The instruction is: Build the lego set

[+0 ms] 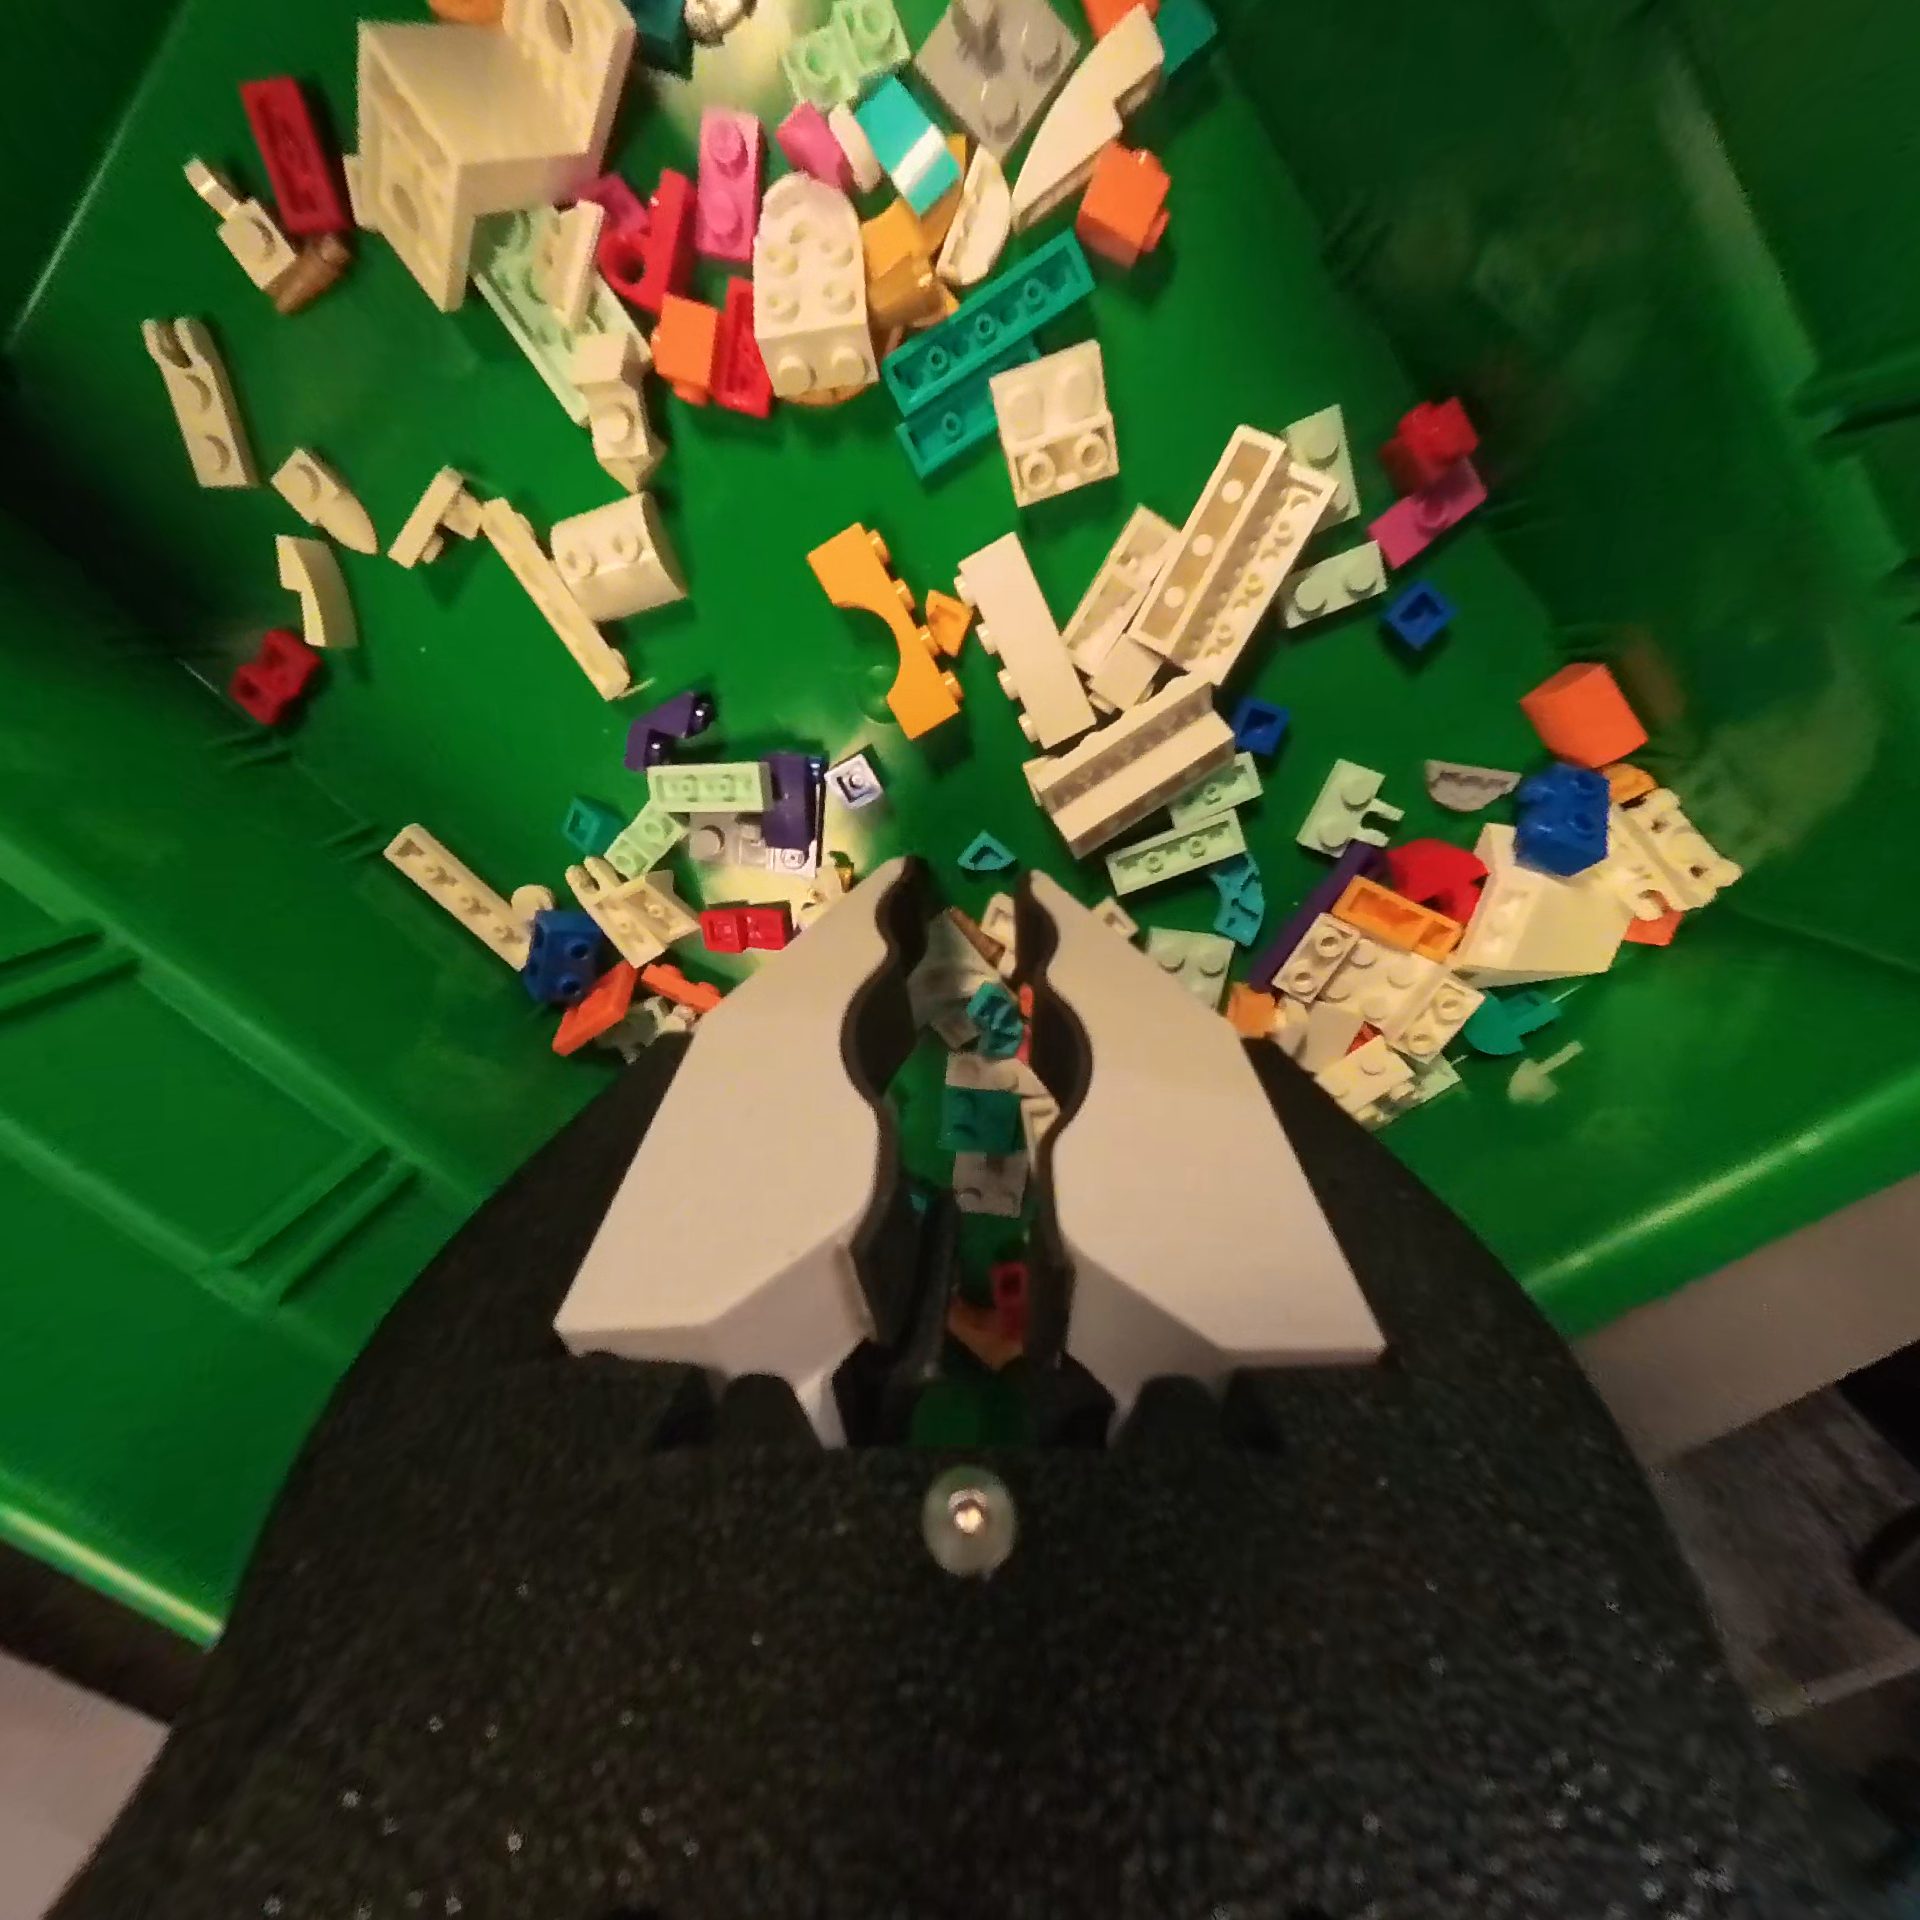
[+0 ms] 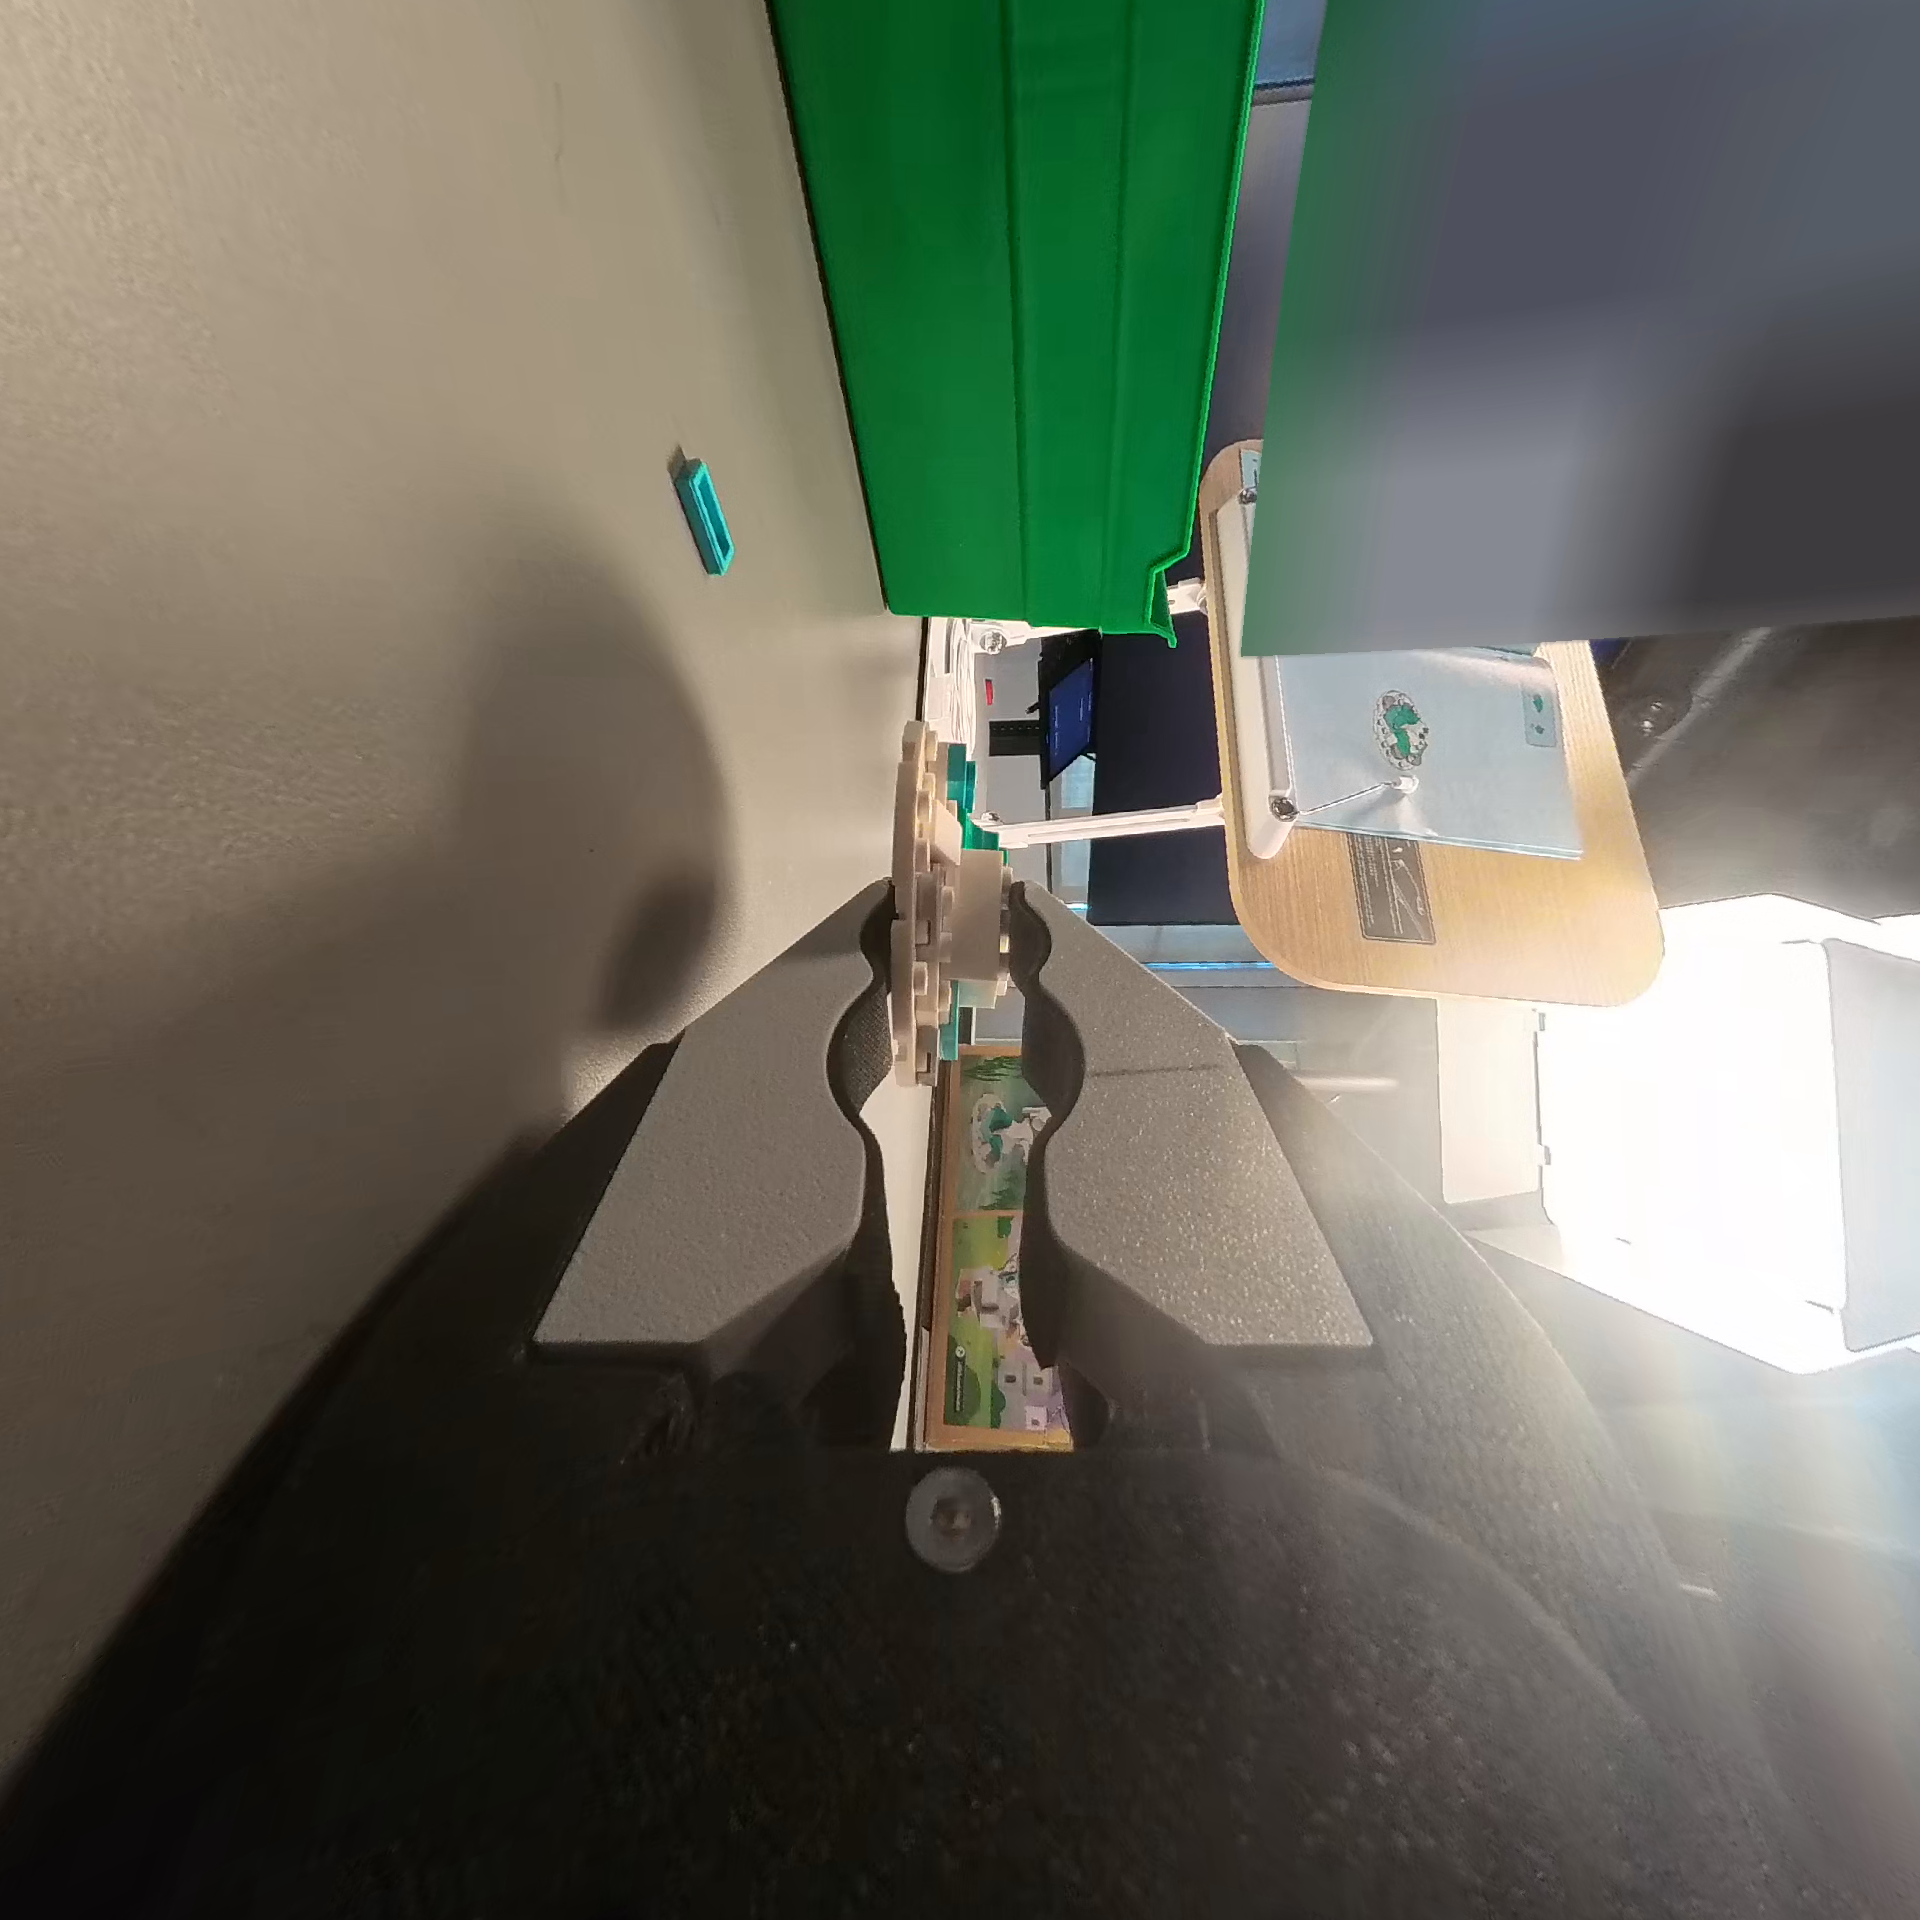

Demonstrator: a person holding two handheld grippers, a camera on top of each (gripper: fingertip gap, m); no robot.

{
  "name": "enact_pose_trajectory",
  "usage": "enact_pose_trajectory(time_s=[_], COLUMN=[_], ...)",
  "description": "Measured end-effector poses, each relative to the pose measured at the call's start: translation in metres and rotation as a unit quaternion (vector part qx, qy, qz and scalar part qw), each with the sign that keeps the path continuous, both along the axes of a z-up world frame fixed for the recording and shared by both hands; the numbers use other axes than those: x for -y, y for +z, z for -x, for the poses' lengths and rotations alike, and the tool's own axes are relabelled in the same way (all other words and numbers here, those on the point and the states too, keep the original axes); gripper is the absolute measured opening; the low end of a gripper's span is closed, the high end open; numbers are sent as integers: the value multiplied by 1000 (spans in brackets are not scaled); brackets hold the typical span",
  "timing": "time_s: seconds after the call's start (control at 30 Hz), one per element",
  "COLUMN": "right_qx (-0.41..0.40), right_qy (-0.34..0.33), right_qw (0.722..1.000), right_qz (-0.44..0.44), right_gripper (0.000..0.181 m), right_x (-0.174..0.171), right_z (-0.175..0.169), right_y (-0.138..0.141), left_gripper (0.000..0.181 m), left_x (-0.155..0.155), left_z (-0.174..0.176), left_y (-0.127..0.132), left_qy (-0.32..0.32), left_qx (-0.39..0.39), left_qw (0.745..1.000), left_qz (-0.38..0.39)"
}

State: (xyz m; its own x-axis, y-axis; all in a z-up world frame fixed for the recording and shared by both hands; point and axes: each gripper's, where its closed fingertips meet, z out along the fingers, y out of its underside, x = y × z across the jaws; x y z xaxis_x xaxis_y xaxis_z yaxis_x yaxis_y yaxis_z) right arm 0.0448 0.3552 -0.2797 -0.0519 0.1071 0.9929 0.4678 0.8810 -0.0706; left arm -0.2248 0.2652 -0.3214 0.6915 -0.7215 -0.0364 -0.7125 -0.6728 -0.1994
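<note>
In the left wrist view, my left gripper (image 1: pixel 969 875) hangs low inside a green bin (image 1: pixel 260 1039), just above a heap of loose Lego pieces. Its jaws stand a narrow way apart with nothing between them. A yellow-orange arch brick (image 1: pixel 885 629) and a long white brick (image 1: pixel 1023 639) lie just beyond the tips. In the right wrist view, my right gripper (image 2: pixel 951 902) is shut on a partly built Lego assembly (image 2: pixel 925 821), a tan round plate with white and teal pieces, held on edge above the pale table (image 2: pixel 364 520).
A single teal piece (image 2: pixel 704 514) lies on the table beside the green bin's outer wall (image 2: pixel 997 312). An instruction sheet (image 2: pixel 997 1247) shows between my right fingers. A wooden board on a stand (image 2: pixel 1455 904) is beyond. A large white built block (image 1: pixel 468 135) sits at the bin's far left. The gap from one gripper's tips to the other's is roughly 30 cm. My left gripper is the nearer one to the long white brick (image 1: pixel 1023 639): about 4 cm, against 25 cm.
</note>
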Motion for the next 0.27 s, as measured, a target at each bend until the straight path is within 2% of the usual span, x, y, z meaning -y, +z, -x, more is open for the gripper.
enact_pose_trajectory(time_s=[0.03, 0.27], right_qx=[0, 0], right_qy=[0, 2], right_qw=[1000, 1000], right_qz=[0, 0], right_gripper=[18, 19], right_x=[0, 1], right_z=[0, 0], right_y=[0, 0], left_gripper=[14, 9], left_x=[1, -2], left_z=[0, 0], left_y=[0, 0], left_qy=[1, 5], left_qx=[1, 16], left_qw=[1000, 1000], left_qz=[2, -2])
